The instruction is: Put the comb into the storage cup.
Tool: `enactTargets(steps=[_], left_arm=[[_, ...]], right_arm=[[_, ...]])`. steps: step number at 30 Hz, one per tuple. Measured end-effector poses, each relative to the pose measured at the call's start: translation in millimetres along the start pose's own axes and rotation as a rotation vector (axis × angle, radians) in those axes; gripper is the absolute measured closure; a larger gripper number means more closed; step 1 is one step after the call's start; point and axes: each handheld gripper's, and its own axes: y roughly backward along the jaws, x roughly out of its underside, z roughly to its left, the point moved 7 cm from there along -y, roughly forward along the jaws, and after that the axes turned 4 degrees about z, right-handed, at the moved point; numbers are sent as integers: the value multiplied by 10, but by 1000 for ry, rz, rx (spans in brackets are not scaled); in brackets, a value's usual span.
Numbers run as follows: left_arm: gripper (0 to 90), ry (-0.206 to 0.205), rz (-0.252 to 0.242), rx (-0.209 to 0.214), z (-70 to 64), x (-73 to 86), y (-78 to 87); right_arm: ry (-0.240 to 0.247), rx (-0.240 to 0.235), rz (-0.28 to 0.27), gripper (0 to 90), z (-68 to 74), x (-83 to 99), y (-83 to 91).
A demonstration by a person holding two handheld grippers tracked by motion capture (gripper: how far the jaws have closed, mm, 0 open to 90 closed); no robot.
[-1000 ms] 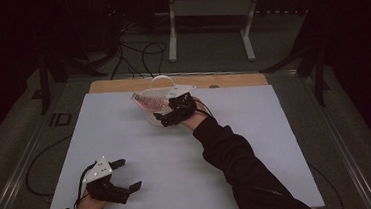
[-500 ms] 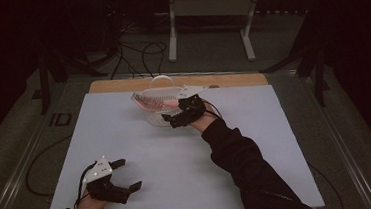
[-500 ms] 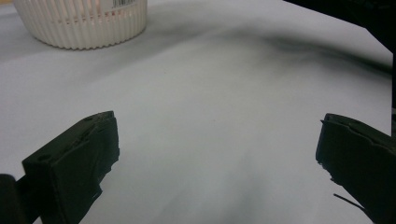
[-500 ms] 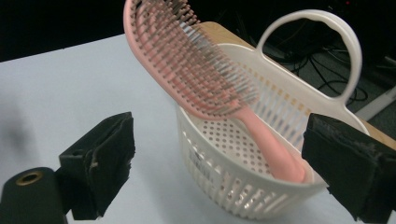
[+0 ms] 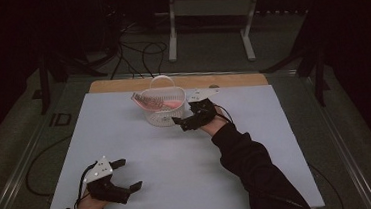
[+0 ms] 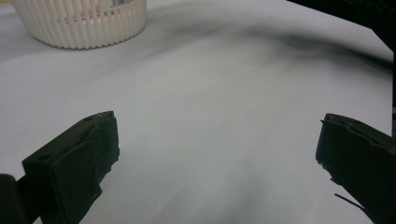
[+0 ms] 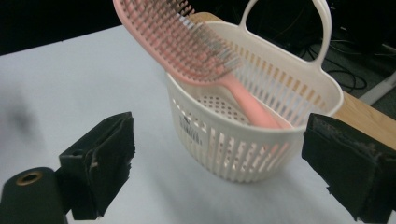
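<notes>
The pink hairbrush (image 7: 196,46) leans handle-down inside the white slatted basket (image 5: 163,106), its bristled head jutting over the rim, while the right gripper (image 5: 187,120) hangs just beside that basket, jaws released, and the left gripper (image 5: 124,175) rests well apart from it, spread wide.

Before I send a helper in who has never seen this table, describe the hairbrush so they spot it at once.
Look to the far middle of the white table, where a white slatted basket with a loop handle stands. The pink hairbrush leans in it, handle down, bristled head poking over the rim. It is the one pink thing there.
</notes>
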Motion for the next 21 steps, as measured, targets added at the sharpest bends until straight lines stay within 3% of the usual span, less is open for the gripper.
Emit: enactTargets(steps=[11,21], left_arm=[[4,-2,4,-1,1,5,-2],[4,-3,1,-3,-4,-5,4]], right_arm=[[-11,-26,-2,89,-44,241,173],[-58,-44,-1,89,-49,491,374]])
